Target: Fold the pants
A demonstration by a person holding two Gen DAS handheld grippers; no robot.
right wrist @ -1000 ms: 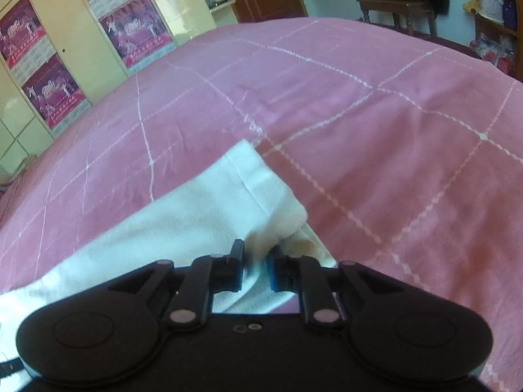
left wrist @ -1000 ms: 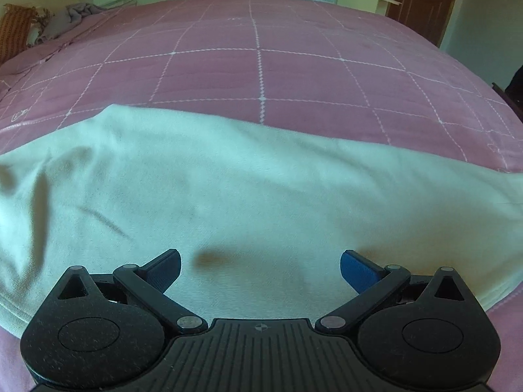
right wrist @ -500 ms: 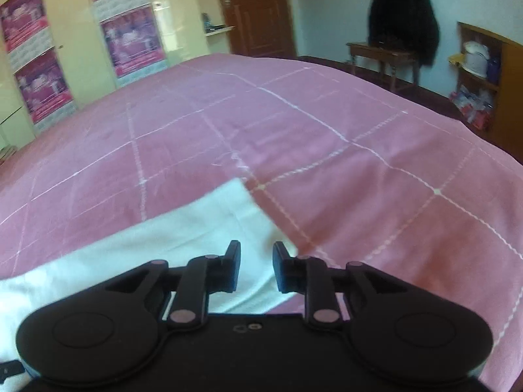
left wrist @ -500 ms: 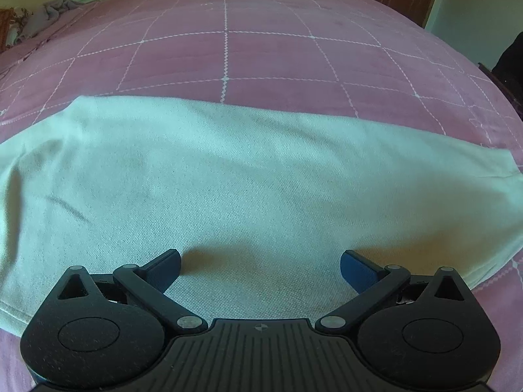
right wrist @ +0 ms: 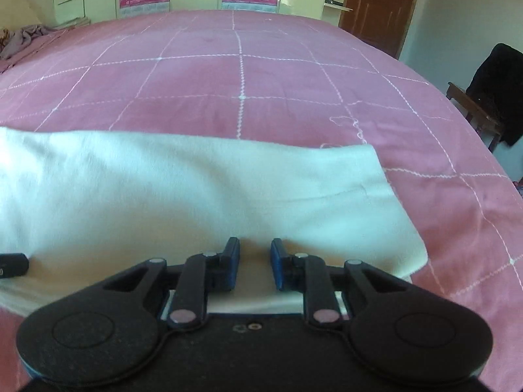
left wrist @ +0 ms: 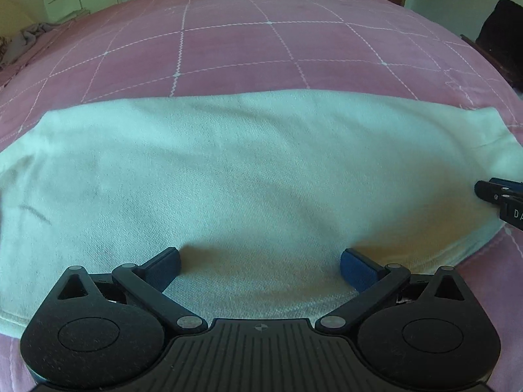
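Released since earlier: right gripper (right wrist: 254, 268) no longer pinches pants (right wrist: 183, 189), jaws slightly apart, empty, over hem | left gripper (left wrist: 260, 269) jaws wide, empty, pants (left wrist: 242, 176) ahead on bedspread (left wrist: 245, 42) | right view alone shows door (right wrist: 379, 6).

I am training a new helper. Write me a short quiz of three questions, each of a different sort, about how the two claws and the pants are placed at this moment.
1. True or false: the left claw is wide open over the pants.
2. The right claw is: A) gripping the bedspread; B) slightly open with nothing between its fingers; C) not visible.
3. Fill in: the pants lie flat on a ____ bedspread with white grid lines.

Key: 1 true; 2 B; 3 pink.
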